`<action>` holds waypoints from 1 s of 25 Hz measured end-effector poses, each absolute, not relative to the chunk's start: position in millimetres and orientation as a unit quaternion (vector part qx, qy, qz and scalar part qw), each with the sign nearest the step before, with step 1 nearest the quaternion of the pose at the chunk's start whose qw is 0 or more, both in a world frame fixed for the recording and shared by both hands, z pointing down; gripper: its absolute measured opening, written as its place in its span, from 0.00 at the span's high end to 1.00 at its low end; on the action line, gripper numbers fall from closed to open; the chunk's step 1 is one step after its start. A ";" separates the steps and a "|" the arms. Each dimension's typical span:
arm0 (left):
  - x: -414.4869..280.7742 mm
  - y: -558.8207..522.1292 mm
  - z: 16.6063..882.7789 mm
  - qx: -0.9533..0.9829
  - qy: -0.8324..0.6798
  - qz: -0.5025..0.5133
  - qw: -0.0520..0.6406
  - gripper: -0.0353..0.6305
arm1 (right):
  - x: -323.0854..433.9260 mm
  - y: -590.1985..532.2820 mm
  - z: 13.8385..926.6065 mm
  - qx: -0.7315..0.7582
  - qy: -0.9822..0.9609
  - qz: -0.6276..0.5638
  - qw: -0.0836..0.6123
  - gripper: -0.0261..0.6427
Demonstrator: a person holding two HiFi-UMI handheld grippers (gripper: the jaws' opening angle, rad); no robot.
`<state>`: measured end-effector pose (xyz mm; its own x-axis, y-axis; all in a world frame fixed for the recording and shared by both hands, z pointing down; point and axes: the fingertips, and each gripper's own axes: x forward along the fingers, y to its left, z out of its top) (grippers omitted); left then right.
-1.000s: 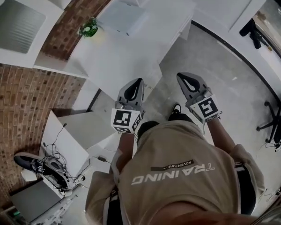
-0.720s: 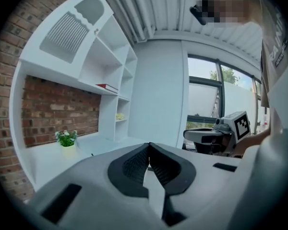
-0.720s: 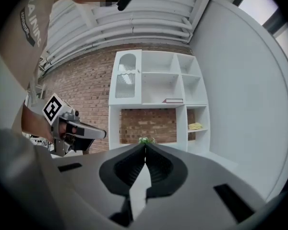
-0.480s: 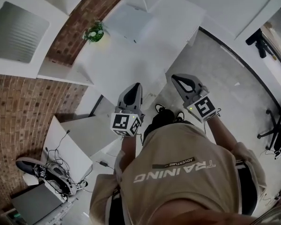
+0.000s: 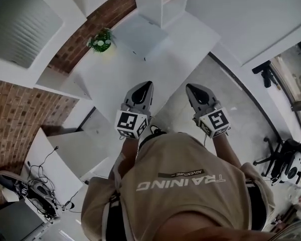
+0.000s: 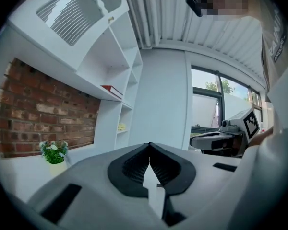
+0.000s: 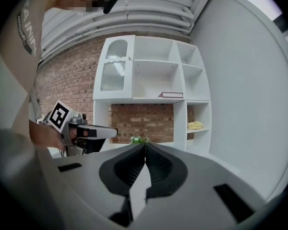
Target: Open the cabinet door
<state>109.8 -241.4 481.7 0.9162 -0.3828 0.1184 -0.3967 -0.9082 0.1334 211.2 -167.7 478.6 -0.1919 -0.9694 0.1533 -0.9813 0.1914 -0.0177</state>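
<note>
The left gripper (image 6: 149,146) has its jaws pressed together, with nothing between them; the right gripper (image 7: 145,145) is closed up the same way and is empty too. A person in a tan shirt (image 5: 185,185) holds them side by side, both pointing at a big white cabinet (image 7: 153,73) that stands against a brick wall (image 7: 141,121). The cabinet door (image 7: 116,66) is at the top left of the cabinet; it has a round top and stripy glass, and it looks closed, though it is far off and small. Both grippers are well apart from it. The other parts of the cabinet are open shelves; a book (image 7: 172,95) lies flat on one, and something yellow (image 7: 195,125) sits on a lower one at the right. A small green plant (image 5: 101,40) with white flowers stands on the white tabletop (image 5: 120,72) near the brick wall. From above, the left gripper is over the edge of the tabletop; the right one is over the grey floor (image 5: 231,99).
</note>
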 end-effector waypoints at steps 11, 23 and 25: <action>41.1 -300.5 526.6 0.939 -0.303 0.041 0.158 0.94 | 190.7 -267.7 471.3 0.590 -0.805 0.029 0.048 0.94; 23.6 -343.9 499.6 0.878 -0.458 0.021 0.141 0.94 | 174.0 -368.3 459.8 0.435 -0.899 0.000 0.046 0.94; 26.4 -347.1 494.7 0.869 -0.477 0.027 0.132 0.94 | 176.8 -381.3 461.3 0.414 -0.909 -0.002 0.044 0.94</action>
